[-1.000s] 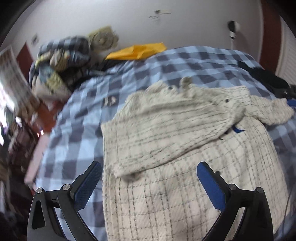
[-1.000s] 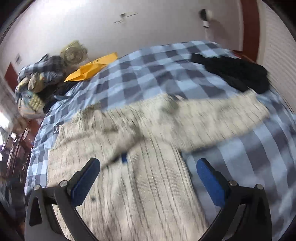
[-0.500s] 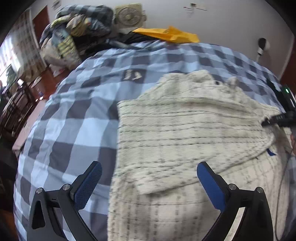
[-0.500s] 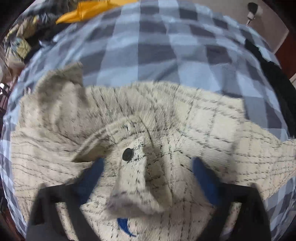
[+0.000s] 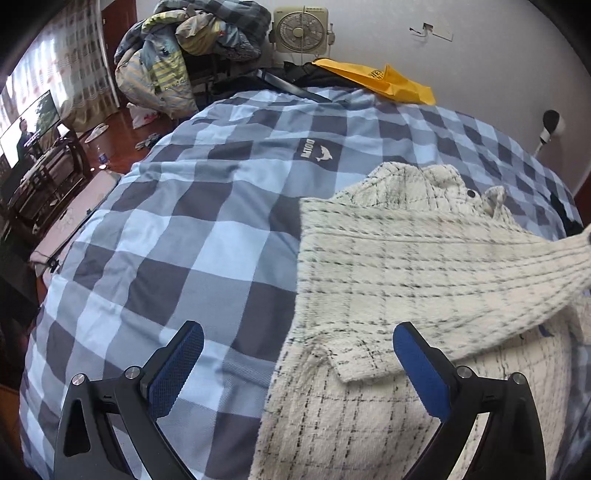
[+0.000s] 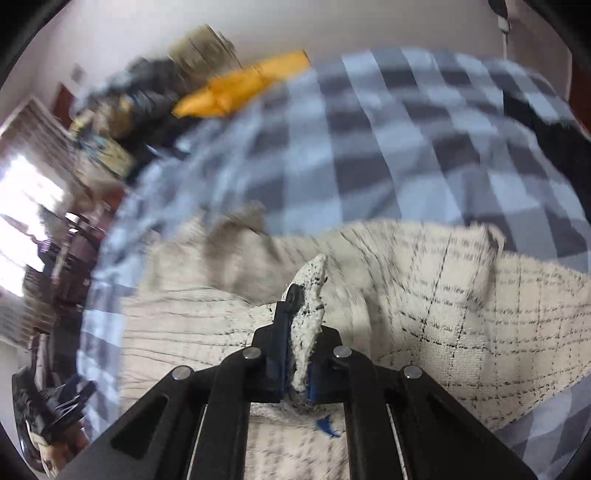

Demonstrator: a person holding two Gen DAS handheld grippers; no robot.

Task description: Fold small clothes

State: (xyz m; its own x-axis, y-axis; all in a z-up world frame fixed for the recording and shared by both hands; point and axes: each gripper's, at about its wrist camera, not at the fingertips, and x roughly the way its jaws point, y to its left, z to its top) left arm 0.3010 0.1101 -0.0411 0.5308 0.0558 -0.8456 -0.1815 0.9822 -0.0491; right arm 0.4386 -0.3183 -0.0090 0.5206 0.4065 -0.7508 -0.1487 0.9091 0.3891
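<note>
A small cream jacket with thin black check lines lies on the blue checked bed cover. One sleeve is folded across its front. My left gripper is open and empty, low over the jacket's left edge. In the right wrist view my right gripper is shut on a fold of the jacket, and a pinched ridge of cream cloth sticks up between the fingers. That view is blurred by motion.
A yellow bag, a box fan and a heap of bedding stand at the bed's far end. A dark garment lies on the bed's right side. A TV and furniture are at the left, beyond the bed's edge.
My right gripper came down onto the jacket and shut on a fold of it. My left gripper shifted left, so more bare bed cover shows, and stayed open.
</note>
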